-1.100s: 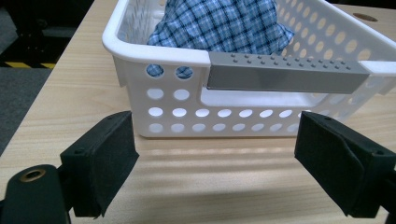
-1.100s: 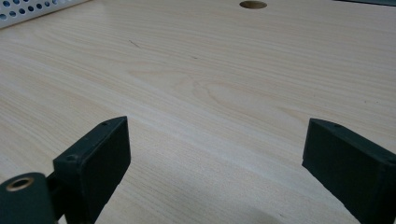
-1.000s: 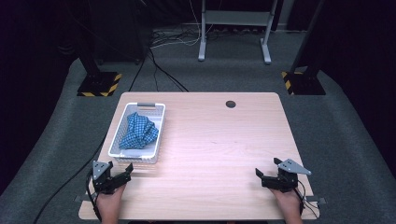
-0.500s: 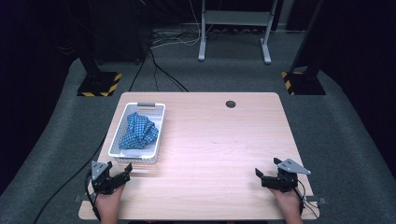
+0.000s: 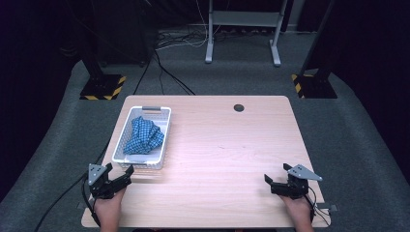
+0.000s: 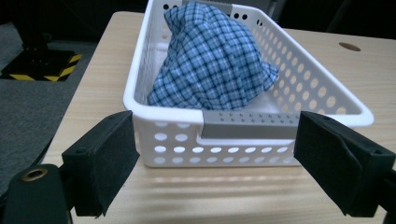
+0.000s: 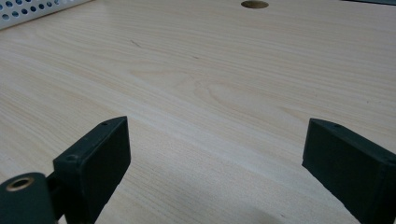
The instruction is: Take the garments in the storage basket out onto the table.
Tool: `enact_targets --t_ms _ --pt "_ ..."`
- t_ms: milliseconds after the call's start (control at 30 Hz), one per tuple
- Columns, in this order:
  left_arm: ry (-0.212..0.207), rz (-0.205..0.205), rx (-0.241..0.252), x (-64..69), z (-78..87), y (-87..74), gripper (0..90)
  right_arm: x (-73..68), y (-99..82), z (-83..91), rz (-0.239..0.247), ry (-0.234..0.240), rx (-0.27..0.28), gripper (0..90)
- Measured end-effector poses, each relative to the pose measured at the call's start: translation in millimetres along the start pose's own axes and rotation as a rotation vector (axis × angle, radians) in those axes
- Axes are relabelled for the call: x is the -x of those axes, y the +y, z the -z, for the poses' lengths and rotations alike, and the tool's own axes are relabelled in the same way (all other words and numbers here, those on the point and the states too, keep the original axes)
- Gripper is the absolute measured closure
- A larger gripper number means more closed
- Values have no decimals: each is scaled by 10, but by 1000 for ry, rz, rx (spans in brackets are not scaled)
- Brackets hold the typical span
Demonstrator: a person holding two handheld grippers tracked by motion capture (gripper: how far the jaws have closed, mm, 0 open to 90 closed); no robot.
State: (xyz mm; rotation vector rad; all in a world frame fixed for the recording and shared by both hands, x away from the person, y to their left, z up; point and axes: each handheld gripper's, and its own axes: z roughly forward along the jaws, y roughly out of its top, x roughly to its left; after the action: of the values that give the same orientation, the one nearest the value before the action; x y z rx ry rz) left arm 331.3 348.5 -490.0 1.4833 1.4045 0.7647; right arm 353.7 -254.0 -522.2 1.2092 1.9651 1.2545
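A white perforated basket sits on the left half of the wooden table, with a crumpled blue checked cloth inside it. My left gripper hangs open just short of the basket's near end, its jaws spread wider than the grey handle strip, touching nothing. At the table's front right my right gripper is open too, low over bare wood with nothing between its fingers.
A round cable hole lies near the table's far edge. Beyond the table stand two black posts on yellow-striped feet and a grey metal frame. Cables run across the floor.
The left gripper has risen a little in front of the basket. The right gripper, the basket and the cloth have kept still.
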Motion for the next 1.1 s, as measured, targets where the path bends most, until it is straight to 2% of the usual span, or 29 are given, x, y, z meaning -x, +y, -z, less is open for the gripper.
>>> enact_targets --t_ms 400,567,800,1000,1100 --pt "13 -9 26 -29 49 201 126 1 -1 2 0 0 2 66" --pt "16 -31 48 -2 92 350 126 1 -1 2 1 0 3 66" --pt "10 -35 79 34 134 518 126 3 -2 4 0 0 4 66" --pt "13 -68 101 77 162 689 126 3 -1 3 0 2 4 66" --pt "11 -67 112 84 171 750 126 4 -1 3 -1 2 4 66"
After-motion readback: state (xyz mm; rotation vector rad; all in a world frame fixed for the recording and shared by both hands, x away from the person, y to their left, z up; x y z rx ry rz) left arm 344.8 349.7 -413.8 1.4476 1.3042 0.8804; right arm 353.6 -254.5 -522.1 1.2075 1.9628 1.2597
